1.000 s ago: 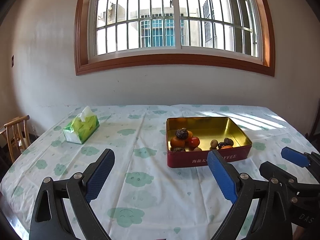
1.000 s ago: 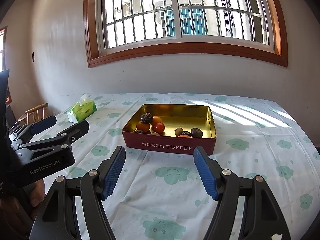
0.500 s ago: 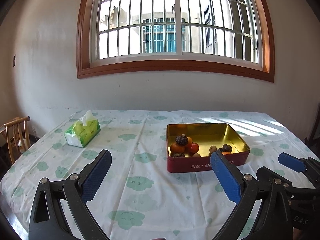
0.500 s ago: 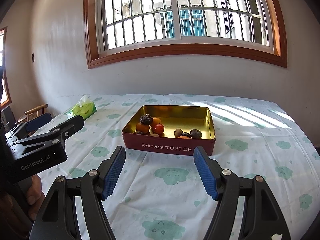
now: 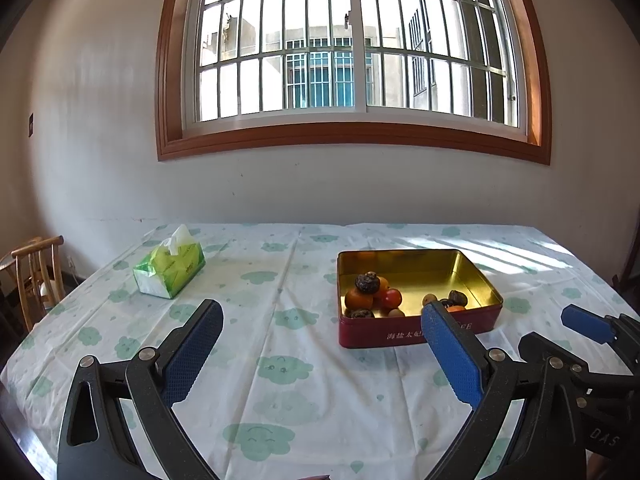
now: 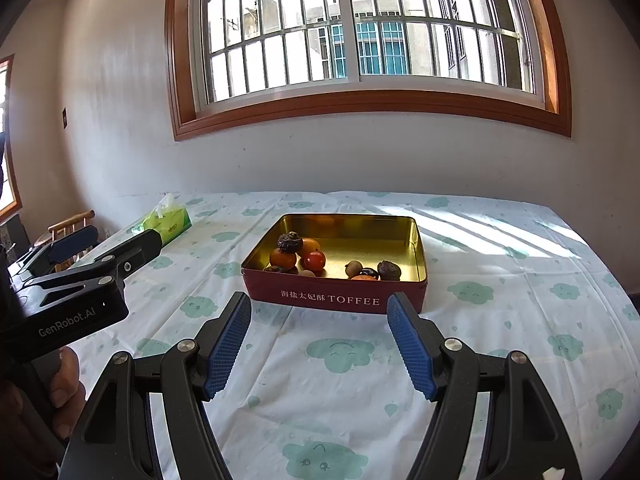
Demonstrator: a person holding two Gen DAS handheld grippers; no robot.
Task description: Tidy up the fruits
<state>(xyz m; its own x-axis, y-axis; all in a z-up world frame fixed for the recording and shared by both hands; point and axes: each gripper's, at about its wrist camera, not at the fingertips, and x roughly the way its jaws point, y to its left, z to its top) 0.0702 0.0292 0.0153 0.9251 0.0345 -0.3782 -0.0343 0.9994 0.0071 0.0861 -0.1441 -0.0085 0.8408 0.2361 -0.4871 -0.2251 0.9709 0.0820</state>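
left gripper: released, jaws spread wide, nothing between the blue pads, held above the tablecloth
right gripper: released too, jaws wide apart, empty, pointed straight at the tin
tin: red, gold inside, "TOFFEE" on the front wall; just ahead of the right gripper, centred between its fingers; ahead and to the right of the left gripper, whose right pad overlaps the tin's front corner in the left wrist view
fruits: all inside the tin, none in a gripper; left cluster is a dark wrinkled fruit on top of orange ones with a red round one beside them
other fruits: right part of the tin near the front wall, a dark wrinkled one, a small tan one, a black one, an orange one partly hidden by the wall; kinds hard to tell, too small
tissue pack: green, ahead and left of the left gripper, well apart from the tin
chair: wooden, far left past the table edge
window: barred, on the wall beyond the table
hand: on the left gripper's handle, low left in the right wrist view
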